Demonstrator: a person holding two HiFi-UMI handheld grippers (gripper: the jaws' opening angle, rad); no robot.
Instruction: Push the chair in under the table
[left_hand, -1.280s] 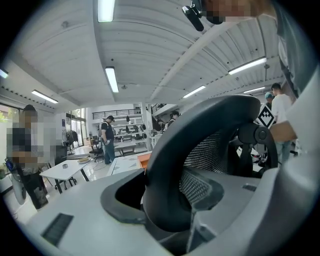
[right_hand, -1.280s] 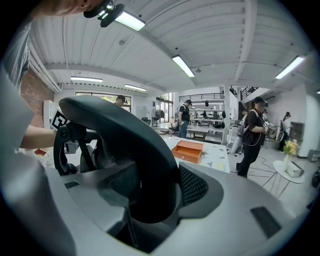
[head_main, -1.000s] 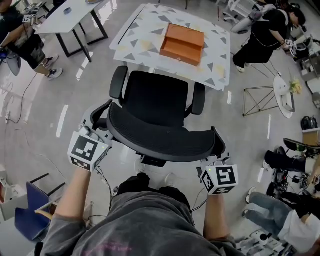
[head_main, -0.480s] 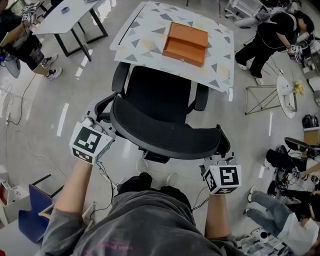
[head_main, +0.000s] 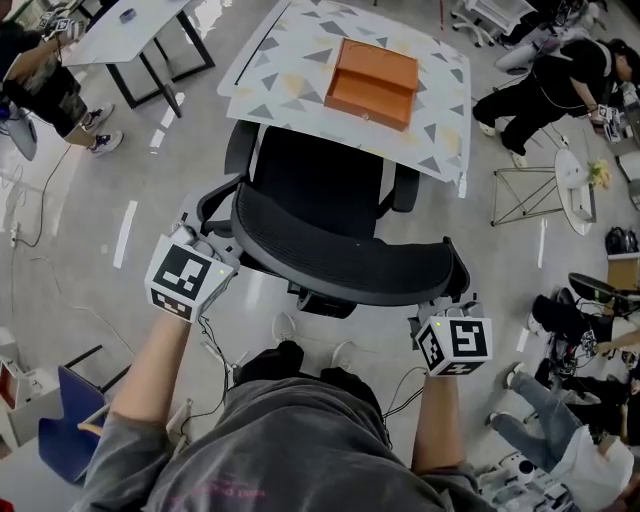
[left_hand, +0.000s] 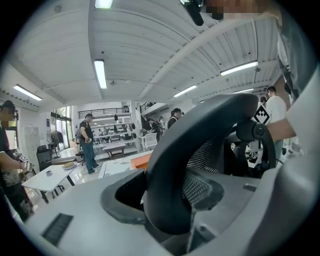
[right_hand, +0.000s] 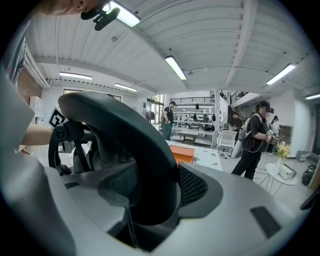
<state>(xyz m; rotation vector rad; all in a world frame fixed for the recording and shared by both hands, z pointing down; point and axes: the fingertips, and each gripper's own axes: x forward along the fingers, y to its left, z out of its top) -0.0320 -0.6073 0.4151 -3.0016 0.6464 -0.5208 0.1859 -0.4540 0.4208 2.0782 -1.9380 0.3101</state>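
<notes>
The step in hand is the push itself: the black mesh office chair (head_main: 318, 195) stands on the glossy grey floor (head_main: 130, 190), facing the white desk with a pattern of grey and beige triangles (head_main: 285, 55), and the person stands behind it with one tool at each end of the backrest. In the head view the front of the seat just reaches the near edge of the desk top, while most of the seat, both padded armrests and the whole back are outside it, so I judge the task as begun but far from complete. The left tool (head_main: 212, 248) is closed around the curved backrest rim (head_main: 345, 268) at its left end, and the right tool (head_main: 452, 302) at its right end. In each gripper view the thick dark rim fills the space between the two grey jaws, with the mesh beside it. The next move calls, I think, for an even forward push from both hands, so that the chair rolls straight and does not swing to one side. The armrests look close to the desk edge and may meet it. An orange flat box (head_main: 376, 78) lies on the desk, well apart from the chair.
</notes>
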